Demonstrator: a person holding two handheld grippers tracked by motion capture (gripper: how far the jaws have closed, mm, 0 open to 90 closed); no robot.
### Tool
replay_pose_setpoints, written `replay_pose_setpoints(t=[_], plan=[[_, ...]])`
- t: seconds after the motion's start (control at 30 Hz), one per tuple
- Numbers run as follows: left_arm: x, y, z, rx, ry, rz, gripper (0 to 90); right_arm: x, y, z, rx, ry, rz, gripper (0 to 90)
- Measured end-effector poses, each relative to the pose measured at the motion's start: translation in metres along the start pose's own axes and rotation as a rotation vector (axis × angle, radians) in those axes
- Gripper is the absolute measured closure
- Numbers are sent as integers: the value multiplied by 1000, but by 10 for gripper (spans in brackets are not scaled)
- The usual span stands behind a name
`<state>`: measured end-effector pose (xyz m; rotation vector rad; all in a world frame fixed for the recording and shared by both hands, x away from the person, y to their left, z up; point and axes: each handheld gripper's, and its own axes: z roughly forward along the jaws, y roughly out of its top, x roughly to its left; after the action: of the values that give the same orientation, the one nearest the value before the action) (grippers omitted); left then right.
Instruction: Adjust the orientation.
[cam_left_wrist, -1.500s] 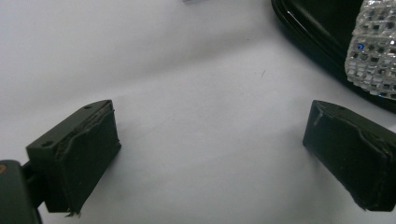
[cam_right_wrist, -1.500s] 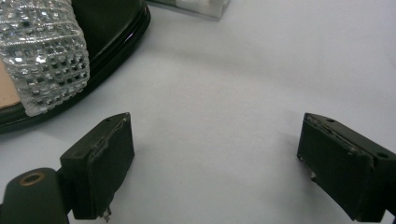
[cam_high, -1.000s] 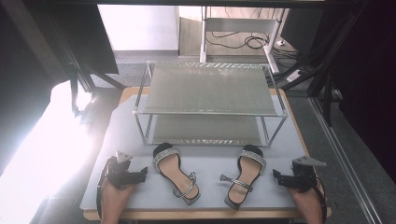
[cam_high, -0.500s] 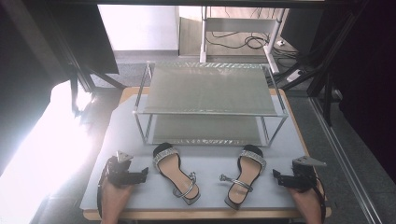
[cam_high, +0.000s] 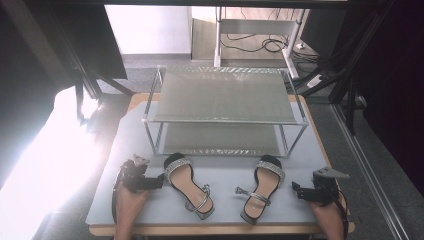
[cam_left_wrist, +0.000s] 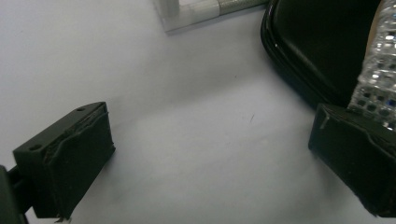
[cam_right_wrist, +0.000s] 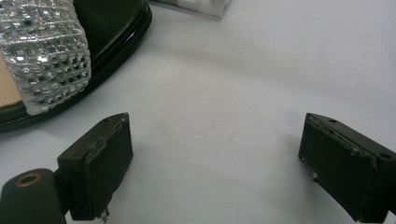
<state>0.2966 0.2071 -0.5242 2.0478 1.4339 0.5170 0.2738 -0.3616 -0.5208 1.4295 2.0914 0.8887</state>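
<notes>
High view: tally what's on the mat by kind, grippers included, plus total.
Sandals: 2, left sandal and right sandal
Shoe racks: 1, two-shelf shoe rack
Grippers: 2, left gripper and right gripper, both with jaws apart on nothing
Total: 5

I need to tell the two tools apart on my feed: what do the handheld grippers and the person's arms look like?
Both are black, boxy handheld units. The left gripper and right gripper each carry a grey three-cornered plate on top. Their fingers are thick, black rectangular blocks with worn, frayed pad edges and small screw holes. A dark cable loops by each wrist. The forearms are bare, with no sleeves in sight.
</notes>
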Motion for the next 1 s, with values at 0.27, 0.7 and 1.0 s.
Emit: replay_pose_setpoints(t=[0.27, 0.7, 1.0], plan=[[-5, 4, 4, 1, -22, 14, 0, 0, 0, 0, 0, 0, 1, 95], [-40, 21, 19, 1, -84, 78, 10, 0, 0, 0, 0, 0, 0, 95], [-43, 19, -17, -25, -158, 44, 36, 0, 0, 0, 0, 0, 1, 95]])
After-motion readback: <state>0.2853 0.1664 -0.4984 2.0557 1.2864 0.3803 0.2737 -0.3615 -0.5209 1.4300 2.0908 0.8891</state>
